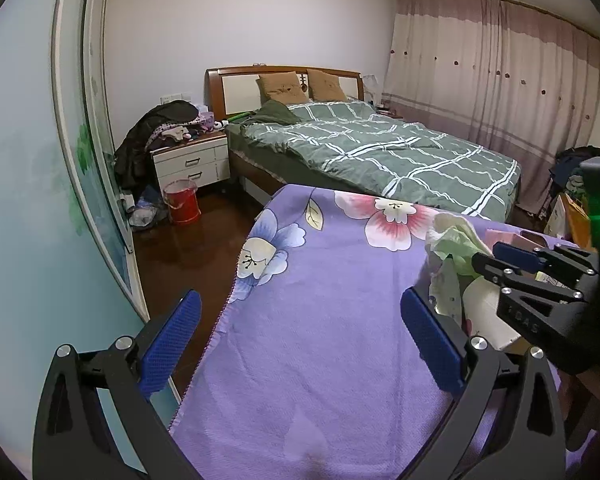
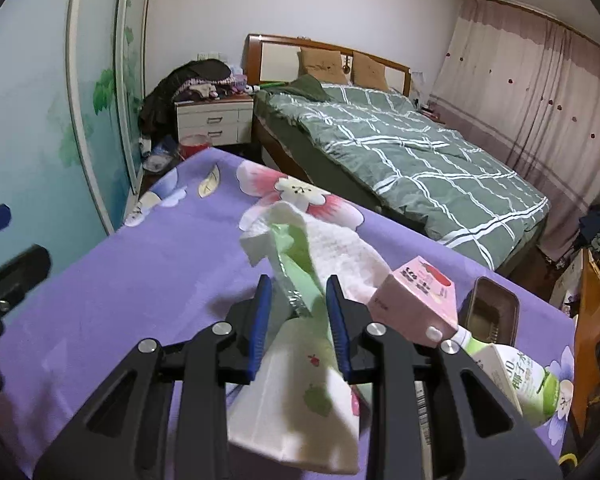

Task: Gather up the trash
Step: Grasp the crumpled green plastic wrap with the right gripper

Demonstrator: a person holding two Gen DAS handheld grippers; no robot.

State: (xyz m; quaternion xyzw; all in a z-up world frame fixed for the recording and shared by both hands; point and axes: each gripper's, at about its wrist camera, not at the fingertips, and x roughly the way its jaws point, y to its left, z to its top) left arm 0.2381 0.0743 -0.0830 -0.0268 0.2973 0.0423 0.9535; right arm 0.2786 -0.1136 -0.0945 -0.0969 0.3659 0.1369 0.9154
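Right tool [image 2: 296, 300], jaws narrowed, is pinching a crumpled bundle of trash: a green plastic wrapper [image 2: 296, 268] and a white paper towel [image 2: 340, 248] are rising between the blue pads, with a printed white tissue pack [image 2: 300, 392] lying under the fingers, possibly caught in the same grip; the bundle is sitting on the counter [image 2: 100, 300], which is draped in a purple floral cloth. Just to the right are lying a pink carton [image 2: 420, 296], a green-and-white bottle [image 2: 528, 384] on its side and a brown rectangular container [image 2: 492, 312]. Left tool [image 1: 300, 344] is hovering with jaws wide and nothing between them over the bare cloth, beside the bundle. Behind the counter are standing a bed [image 1: 380, 152] with a green checked quilt and a red bucket [image 1: 182, 200] on the floor.
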